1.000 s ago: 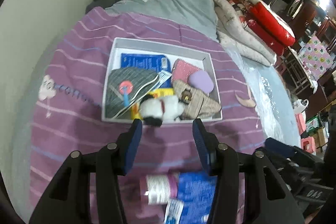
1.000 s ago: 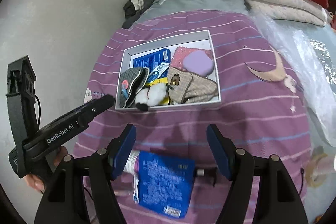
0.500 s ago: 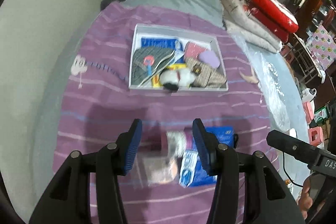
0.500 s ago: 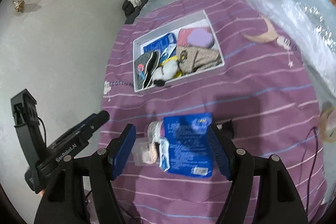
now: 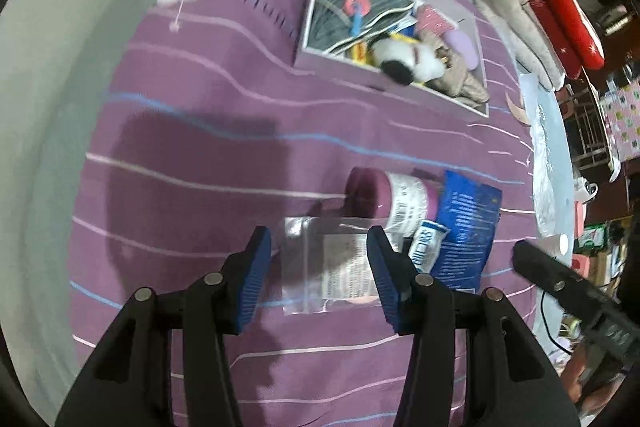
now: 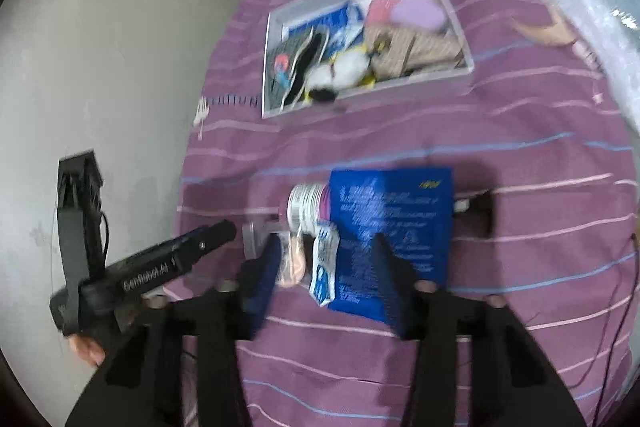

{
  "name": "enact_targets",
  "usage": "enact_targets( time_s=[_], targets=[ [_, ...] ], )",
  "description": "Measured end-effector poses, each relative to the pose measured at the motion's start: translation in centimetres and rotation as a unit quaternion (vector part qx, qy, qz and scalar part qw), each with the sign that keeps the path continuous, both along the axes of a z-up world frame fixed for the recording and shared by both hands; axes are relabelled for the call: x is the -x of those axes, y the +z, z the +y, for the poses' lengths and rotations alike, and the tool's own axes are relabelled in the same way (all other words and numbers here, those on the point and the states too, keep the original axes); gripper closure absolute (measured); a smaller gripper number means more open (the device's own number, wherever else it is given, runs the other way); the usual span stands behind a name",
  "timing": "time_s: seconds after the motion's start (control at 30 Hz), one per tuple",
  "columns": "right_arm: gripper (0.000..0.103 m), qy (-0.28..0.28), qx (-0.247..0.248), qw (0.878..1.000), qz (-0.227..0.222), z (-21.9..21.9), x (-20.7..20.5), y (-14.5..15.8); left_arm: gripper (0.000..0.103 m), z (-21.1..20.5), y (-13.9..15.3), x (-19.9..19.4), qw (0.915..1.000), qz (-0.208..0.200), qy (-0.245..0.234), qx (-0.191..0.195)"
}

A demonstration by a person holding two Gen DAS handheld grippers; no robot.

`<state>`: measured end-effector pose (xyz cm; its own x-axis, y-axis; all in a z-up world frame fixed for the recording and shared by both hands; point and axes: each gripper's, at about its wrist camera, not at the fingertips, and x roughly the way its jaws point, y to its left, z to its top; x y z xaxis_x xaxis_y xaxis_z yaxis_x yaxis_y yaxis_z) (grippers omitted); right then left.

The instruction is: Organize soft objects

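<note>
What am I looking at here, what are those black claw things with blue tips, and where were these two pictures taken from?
Each is a hand-held gripper a person carries, with a camera looking along its fingers. One picture is from the left hand-held gripper, the other from the right hand-held gripper. Below them is a purple striped bedspread. On it lie a clear plastic bag, a purple bottle, a blue packet and, farther off, a white box holding a plush toy and other soft items. The right jaws have just been closing, with a small white and blue pack between them, but neither gripper holds anything yet.
</note>
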<state>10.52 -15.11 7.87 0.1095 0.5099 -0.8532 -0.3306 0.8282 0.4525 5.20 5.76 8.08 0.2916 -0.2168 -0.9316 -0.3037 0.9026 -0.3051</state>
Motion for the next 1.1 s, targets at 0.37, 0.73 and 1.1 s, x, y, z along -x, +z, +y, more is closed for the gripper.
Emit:
enact_targets(
  time_s=[0.37, 0.73, 1.1],
  targets=[
    [0.071, 0.025, 0.028, 0.998, 0.049, 2.3, -0.4, -4.6, 0.041, -0.4, -3.9, -0.7, 0.9974, 0.061, -0.031, 0.024],
    [0.098, 0.026, 0.003, 0.995, 0.101, 3.0, -0.9, -8.7, 0.03, -2.6, -5.6, -1.6, 0.9942, 0.075, -0.061, 0.048],
    [0.1, 0.019, -0.031, 0.998, 0.05, 1.9, -0.8, -4.9, 0.08, -3.9, -5.3, -1.5, 0.9942, 0.082, -0.068, 0.015]
  ],
)
